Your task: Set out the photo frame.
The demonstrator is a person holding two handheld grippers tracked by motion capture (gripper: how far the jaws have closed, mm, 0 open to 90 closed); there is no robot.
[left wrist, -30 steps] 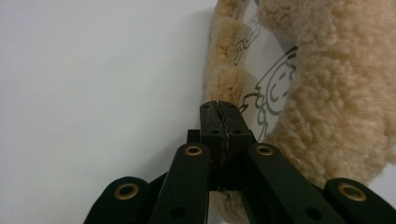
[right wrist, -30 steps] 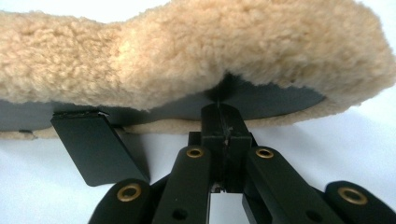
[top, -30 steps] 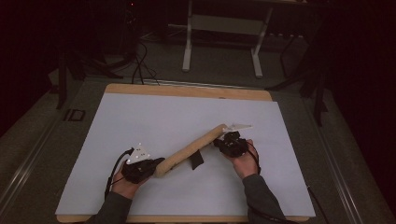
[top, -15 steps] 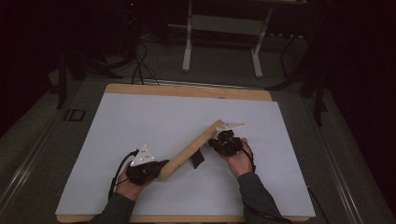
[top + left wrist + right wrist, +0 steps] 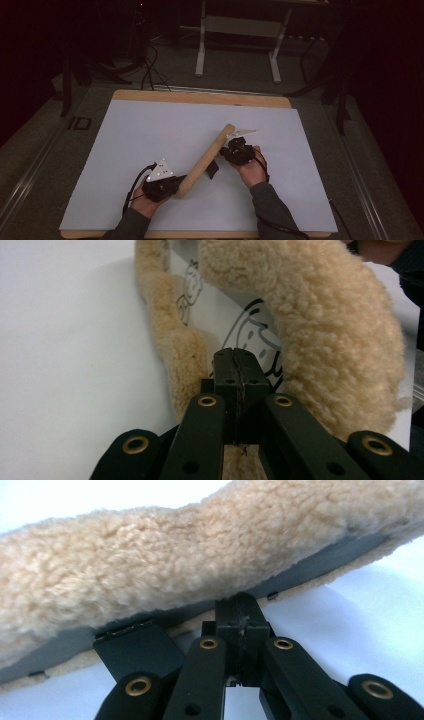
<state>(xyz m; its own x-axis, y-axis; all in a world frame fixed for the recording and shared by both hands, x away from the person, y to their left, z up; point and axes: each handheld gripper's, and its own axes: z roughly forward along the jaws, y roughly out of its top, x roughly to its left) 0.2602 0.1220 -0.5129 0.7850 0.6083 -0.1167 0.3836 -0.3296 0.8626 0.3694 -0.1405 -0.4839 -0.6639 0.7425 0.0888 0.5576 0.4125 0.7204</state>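
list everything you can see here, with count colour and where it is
fleece pad: 1, tan, fluffy, with a grey printed lining, lying diagonally across the near middle of the mat, between the two grippers
black tab: 1, black, hanging from the pad's underside near its middle
mat: 1, white, covering most of the table top
table: 1, light wood, edge showing around the mat
metal stand: 1, pale grey, on the floor beyond the table
cables: several, black, on the floor at far left
left gripper: 1, black, jaws closed on the pad's lower end
right gripper: 1, black, jaws closed on the pad's edge at its upper end
hands: 2, at the near edge, one holding each gripper
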